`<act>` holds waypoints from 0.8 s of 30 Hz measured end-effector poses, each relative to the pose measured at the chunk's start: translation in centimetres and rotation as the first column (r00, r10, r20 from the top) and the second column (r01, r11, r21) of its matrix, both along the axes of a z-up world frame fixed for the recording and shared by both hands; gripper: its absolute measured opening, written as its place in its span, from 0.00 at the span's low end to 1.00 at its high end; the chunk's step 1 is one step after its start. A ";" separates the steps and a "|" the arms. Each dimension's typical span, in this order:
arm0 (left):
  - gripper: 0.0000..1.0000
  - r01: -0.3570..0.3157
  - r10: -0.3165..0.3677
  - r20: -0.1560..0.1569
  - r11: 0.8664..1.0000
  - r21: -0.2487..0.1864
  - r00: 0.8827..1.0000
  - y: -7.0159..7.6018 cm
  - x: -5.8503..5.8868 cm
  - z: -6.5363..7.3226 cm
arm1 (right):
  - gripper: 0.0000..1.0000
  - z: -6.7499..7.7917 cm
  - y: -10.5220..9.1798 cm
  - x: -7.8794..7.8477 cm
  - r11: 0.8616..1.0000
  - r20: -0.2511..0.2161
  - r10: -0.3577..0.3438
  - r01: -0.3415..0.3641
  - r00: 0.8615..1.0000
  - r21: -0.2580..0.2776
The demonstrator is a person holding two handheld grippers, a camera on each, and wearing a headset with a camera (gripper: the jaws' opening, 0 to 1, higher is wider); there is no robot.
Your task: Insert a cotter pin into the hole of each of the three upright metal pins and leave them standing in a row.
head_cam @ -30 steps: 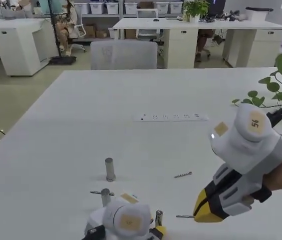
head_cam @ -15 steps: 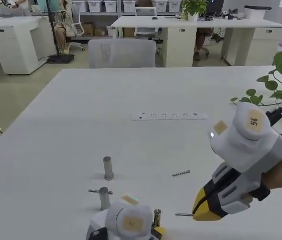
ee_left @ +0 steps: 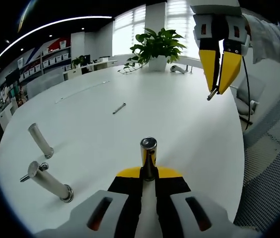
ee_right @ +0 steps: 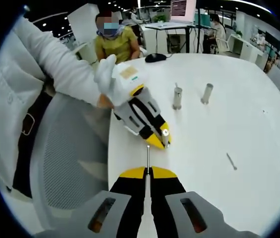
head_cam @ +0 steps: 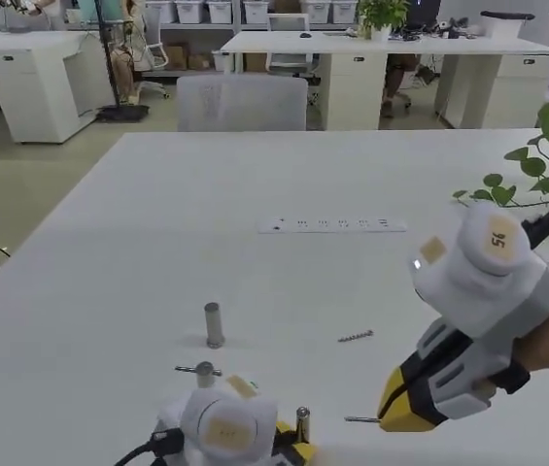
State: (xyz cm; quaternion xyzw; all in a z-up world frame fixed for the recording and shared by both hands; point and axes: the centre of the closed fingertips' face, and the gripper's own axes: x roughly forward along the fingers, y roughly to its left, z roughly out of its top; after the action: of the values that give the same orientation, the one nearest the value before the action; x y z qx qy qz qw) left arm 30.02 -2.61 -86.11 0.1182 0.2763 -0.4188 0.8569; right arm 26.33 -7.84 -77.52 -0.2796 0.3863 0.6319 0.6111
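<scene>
Head view: power strip [head_cam: 332,225] lies beyond loose cotter pin [head_cam: 357,337].

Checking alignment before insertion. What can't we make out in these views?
Hole in the held pin: the left gripper tongs cover its lower shaft in the left gripper view; too small in the head view.
Rear end of the cotter pin: buried between the right gripper tongs, right gripper view.
Base of the middle pin: behind the left gripper's body, head view.
Left tongs' tips: partly cut by the bottom edge, head view.

R tongs [head_cam: 383,418] w/ cotter pin [head_cam: 359,419]
</scene>
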 end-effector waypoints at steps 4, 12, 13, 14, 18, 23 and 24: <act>0.07 0.101 -0.101 0.009 0.995 0.000 0.995 -0.1 -0.8 0.0 | 0.04 -0.2 0.1 -0.1 1.000 0.000 0.003 -0.003 1.000 -0.002; 0.07 0.275 -0.275 0.032 0.961 0.018 0.961 -0.2 -2.3 0.0 | 0.04 -0.7 0.1 -0.5 1.000 0.004 0.024 -0.024 1.000 -0.016; 0.07 0.315 -0.315 0.039 0.949 0.013 0.948 -0.4 -2.8 0.1 | 0.04 -0.8 0.1 -0.6 0.999 0.006 0.029 -0.029 1.000 -0.019; 0.07 0.334 -0.334 0.047 0.942 0.018 0.941 -0.4 -3.0 0.1 | 0.04 -0.8 0.1 -0.6 0.999 0.007 0.030 -0.030 1.000 -0.020; 0.07 0.405 -0.405 0.045 0.914 0.016 0.913 -0.7 -4.0 0.1 | 0.04 -1.2 0.2 -1.0 0.998 0.015 0.055 -0.055 0.998 -0.027; 0.07 0.469 -0.469 0.047 0.883 0.015 0.882 -1.1 -4.9 0.1 | 0.04 -2.1 0.3 -1.7 0.993 0.032 0.112 -0.111 0.993 -0.044; 0.07 0.472 -0.472 0.048 0.882 0.015 0.880 -1.1 -4.9 0.0 | 0.03 -2.2 0.3 -1.8 0.992 0.034 0.121 -0.119 0.992 -0.045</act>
State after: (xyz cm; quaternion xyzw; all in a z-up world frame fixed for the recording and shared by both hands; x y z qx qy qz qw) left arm 25.10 -3.75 -86.06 0.1937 0.2184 -0.6112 0.7356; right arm 24.54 -7.51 -79.70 -0.3267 0.3709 0.6538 0.5729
